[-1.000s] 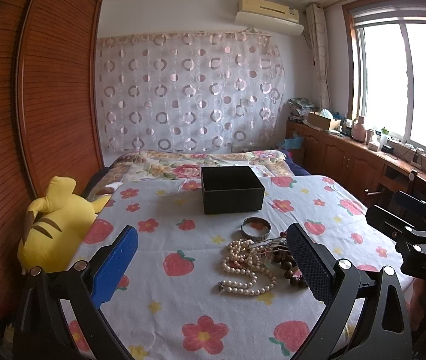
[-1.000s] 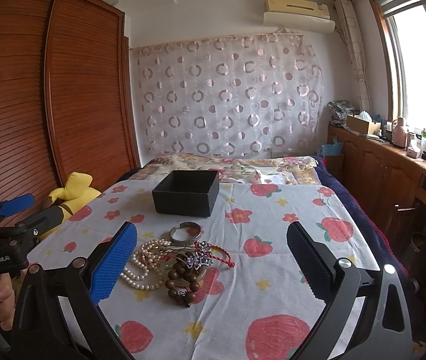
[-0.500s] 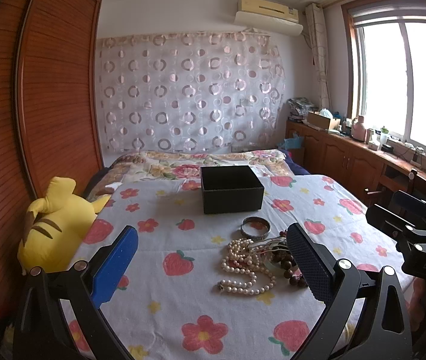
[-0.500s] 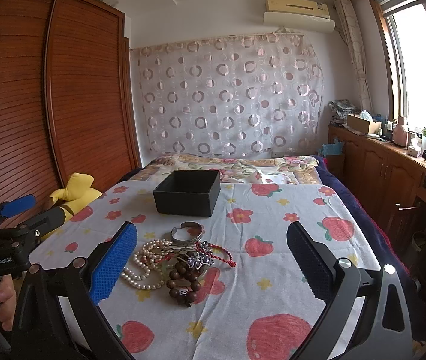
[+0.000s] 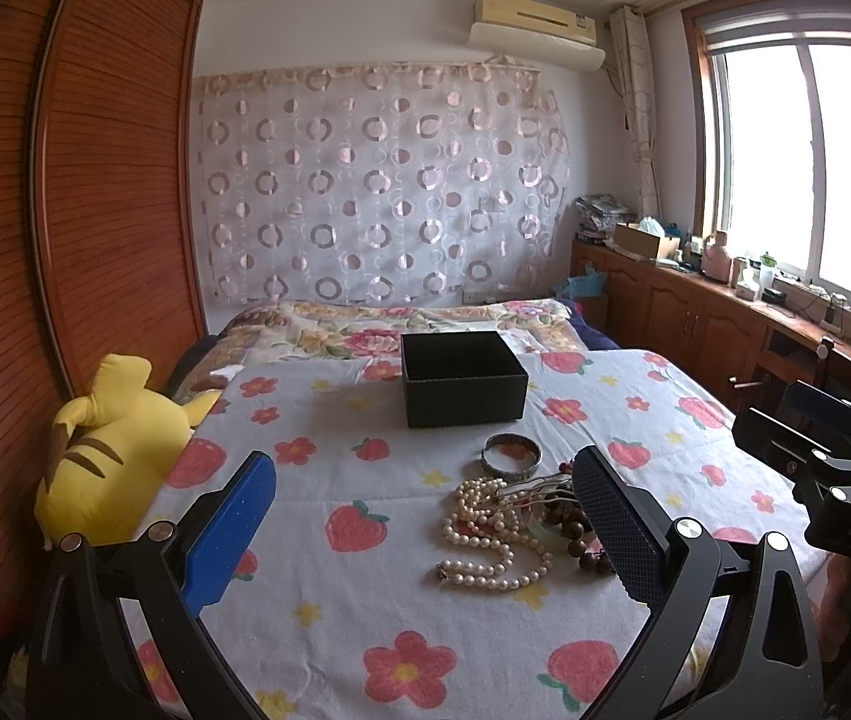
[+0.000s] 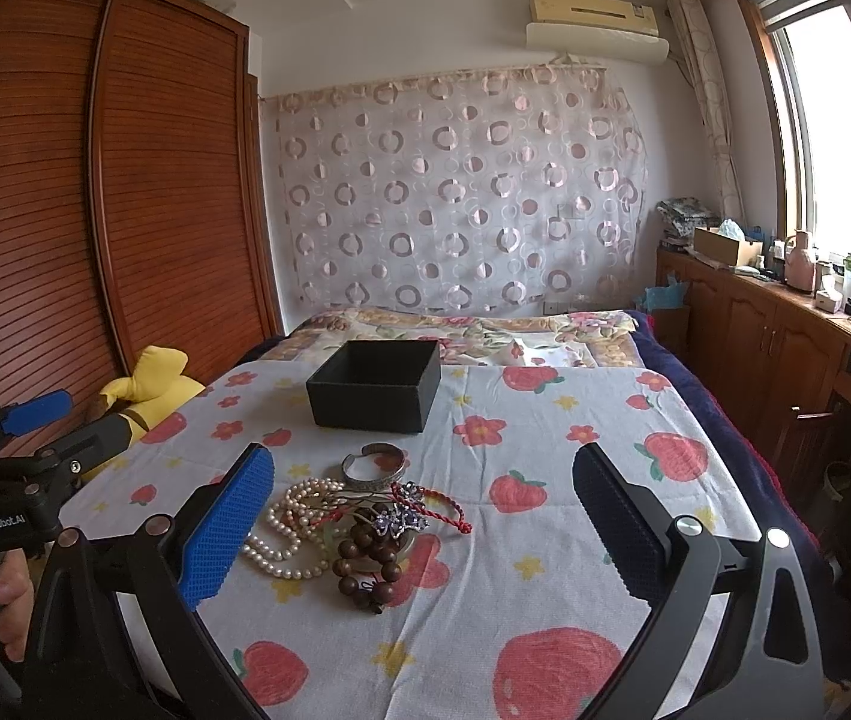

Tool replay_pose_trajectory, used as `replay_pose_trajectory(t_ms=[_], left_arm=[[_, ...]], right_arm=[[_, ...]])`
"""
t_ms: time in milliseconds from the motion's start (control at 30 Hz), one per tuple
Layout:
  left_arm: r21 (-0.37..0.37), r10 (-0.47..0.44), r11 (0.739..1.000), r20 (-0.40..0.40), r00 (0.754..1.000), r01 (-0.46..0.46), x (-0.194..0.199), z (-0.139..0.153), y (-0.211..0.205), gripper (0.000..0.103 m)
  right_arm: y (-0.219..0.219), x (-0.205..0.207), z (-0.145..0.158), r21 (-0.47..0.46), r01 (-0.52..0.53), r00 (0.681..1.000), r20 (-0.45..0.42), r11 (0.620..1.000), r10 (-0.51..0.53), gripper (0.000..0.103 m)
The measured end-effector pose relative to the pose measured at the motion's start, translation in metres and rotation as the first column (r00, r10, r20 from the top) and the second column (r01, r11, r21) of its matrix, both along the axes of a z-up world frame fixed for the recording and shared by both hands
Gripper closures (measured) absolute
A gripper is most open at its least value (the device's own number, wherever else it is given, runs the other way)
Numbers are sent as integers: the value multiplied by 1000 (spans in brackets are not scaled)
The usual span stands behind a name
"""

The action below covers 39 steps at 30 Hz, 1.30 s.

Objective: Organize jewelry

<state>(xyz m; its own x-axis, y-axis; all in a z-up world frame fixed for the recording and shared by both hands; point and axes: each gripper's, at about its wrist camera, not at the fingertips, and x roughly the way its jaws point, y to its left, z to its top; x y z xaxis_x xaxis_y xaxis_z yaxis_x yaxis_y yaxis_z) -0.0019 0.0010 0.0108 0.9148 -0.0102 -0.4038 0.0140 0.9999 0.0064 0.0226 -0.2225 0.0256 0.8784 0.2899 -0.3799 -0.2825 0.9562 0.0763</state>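
Nothing has been picked up yet; this looks like the approach before a first grasp. The left gripper [image 5: 425,534] has its jaws wide apart and empty, and the right gripper [image 6: 422,531] is spread just as wide with nothing between its pads. Just ahead of both, between the jaws, the jewelry lies in a tangled heap on the bedsheet [image 6: 545,570]: a pearl necklace [image 5: 485,546], dark wooden beads [image 6: 365,564], a red cord [image 6: 443,507]. Just beyond the heap sits a silver bangle [image 6: 374,463], separate from the tangle. Farther ahead stands the open black box [image 6: 374,384], apparently empty. The next move likely calls for lowering one gripper onto a single piece, probably the free bangle.
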Motion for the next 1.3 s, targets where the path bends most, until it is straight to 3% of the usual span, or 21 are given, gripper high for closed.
replay_pose_trajectory(t_ms=[733, 1167, 1267, 1300], left_arm=[[2, -20, 1000, -24, 1000, 20, 1, 7, -10, 7], [-12, -108, 994, -199, 974, 108, 31, -55, -10, 7], [-26, -127, 992, -231, 965, 124, 36, -68, -9, 8], [-30, -132, 991, -237, 963, 128, 37, -71, -8, 13]], right_arm=[[9, -3, 8, -9, -15, 1000, -19, 1000, 14, 2], [-24, 23, -27, -23, -14, 996, -89, 1000, 12, 2], [-29, 30, -37, -25, -21, 993, -115, 999, 18, 8], [-30, 33, -41, -28, -24, 992, -128, 999, 21, 11]])
